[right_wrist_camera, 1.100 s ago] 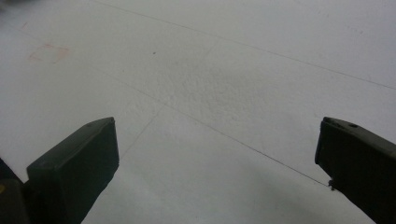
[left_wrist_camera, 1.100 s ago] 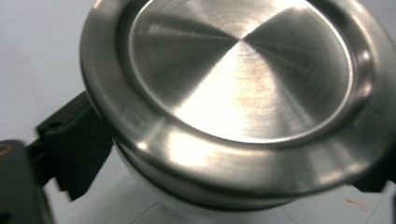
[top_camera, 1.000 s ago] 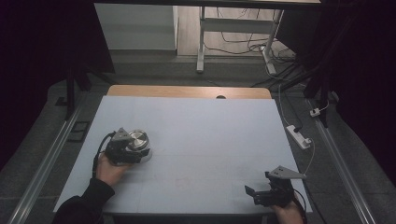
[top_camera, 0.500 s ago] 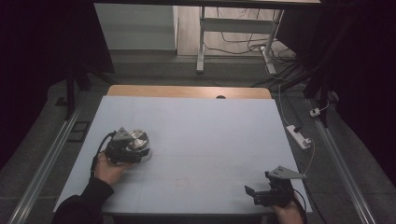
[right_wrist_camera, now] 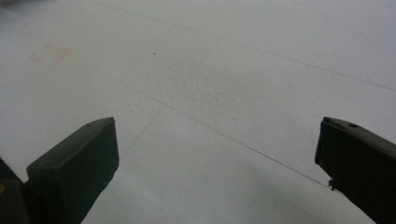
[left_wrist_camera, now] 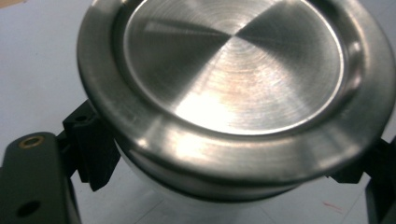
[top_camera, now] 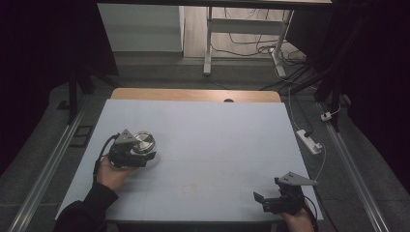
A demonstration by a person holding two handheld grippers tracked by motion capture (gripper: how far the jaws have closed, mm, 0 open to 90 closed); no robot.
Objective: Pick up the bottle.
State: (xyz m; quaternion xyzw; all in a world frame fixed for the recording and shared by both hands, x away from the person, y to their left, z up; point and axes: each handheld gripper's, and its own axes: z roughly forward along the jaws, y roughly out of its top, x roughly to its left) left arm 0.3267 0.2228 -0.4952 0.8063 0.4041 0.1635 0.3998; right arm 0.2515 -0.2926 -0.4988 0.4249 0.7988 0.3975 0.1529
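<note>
On the counter (top_camera: 208, 145), the metal container (top_camera: 143, 141) sits at the frame's left within the left gripper (top_camera: 140, 155), while the right gripper (top_camera: 263, 200) rests lower right.

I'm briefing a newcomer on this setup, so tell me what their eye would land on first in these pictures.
First comes the round, shiny steel container with its brushed lid, at the left of the pale blue table, where the left gripper is shut on its sides. Next, the right gripper near the table's front right corner, jaws wide apart with nothing between them. Beyond that, a faint reddish square mark on the table surface.
</note>
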